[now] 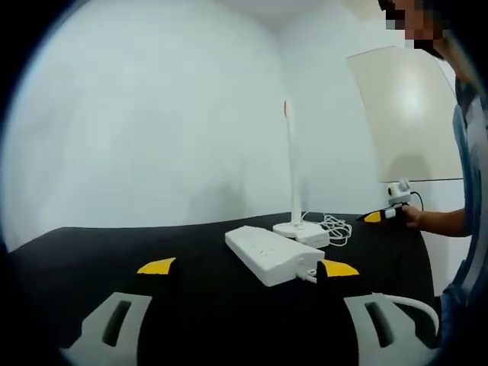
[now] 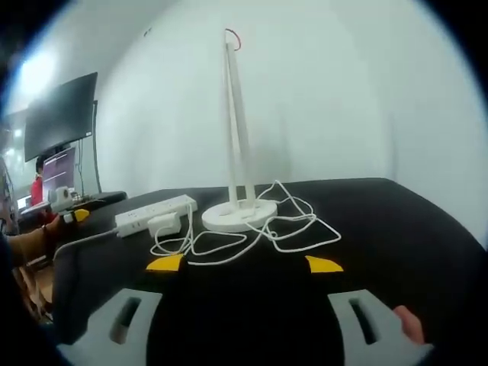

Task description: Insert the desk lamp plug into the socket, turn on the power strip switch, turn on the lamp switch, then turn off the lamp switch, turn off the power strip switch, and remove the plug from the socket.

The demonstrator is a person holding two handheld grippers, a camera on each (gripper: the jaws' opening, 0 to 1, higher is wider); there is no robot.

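A white power strip (image 1: 271, 255) lies on the black table (image 1: 114, 252), just beyond and between my left gripper's (image 1: 247, 268) yellow-tipped jaws, which stand open and empty. Behind the strip rises the white desk lamp (image 1: 292, 160) on its round base (image 1: 292, 228), with a coiled cord (image 1: 337, 227). A white plug block (image 1: 313, 238) sits between strip and base; whether it is in a socket I cannot tell. In the right gripper view the lamp (image 2: 238, 114), cord (image 2: 290, 229), plug (image 2: 164, 223) and strip (image 2: 152, 212) lie ahead of my open, empty right gripper (image 2: 244, 264).
The strip's own cable (image 1: 404, 303) runs off to the right. My right gripper (image 1: 381, 216) shows at the table's far right edge, held by a person's hand. A white board (image 1: 408, 114) leans on the wall. A dark monitor (image 2: 61, 114) stands far left.
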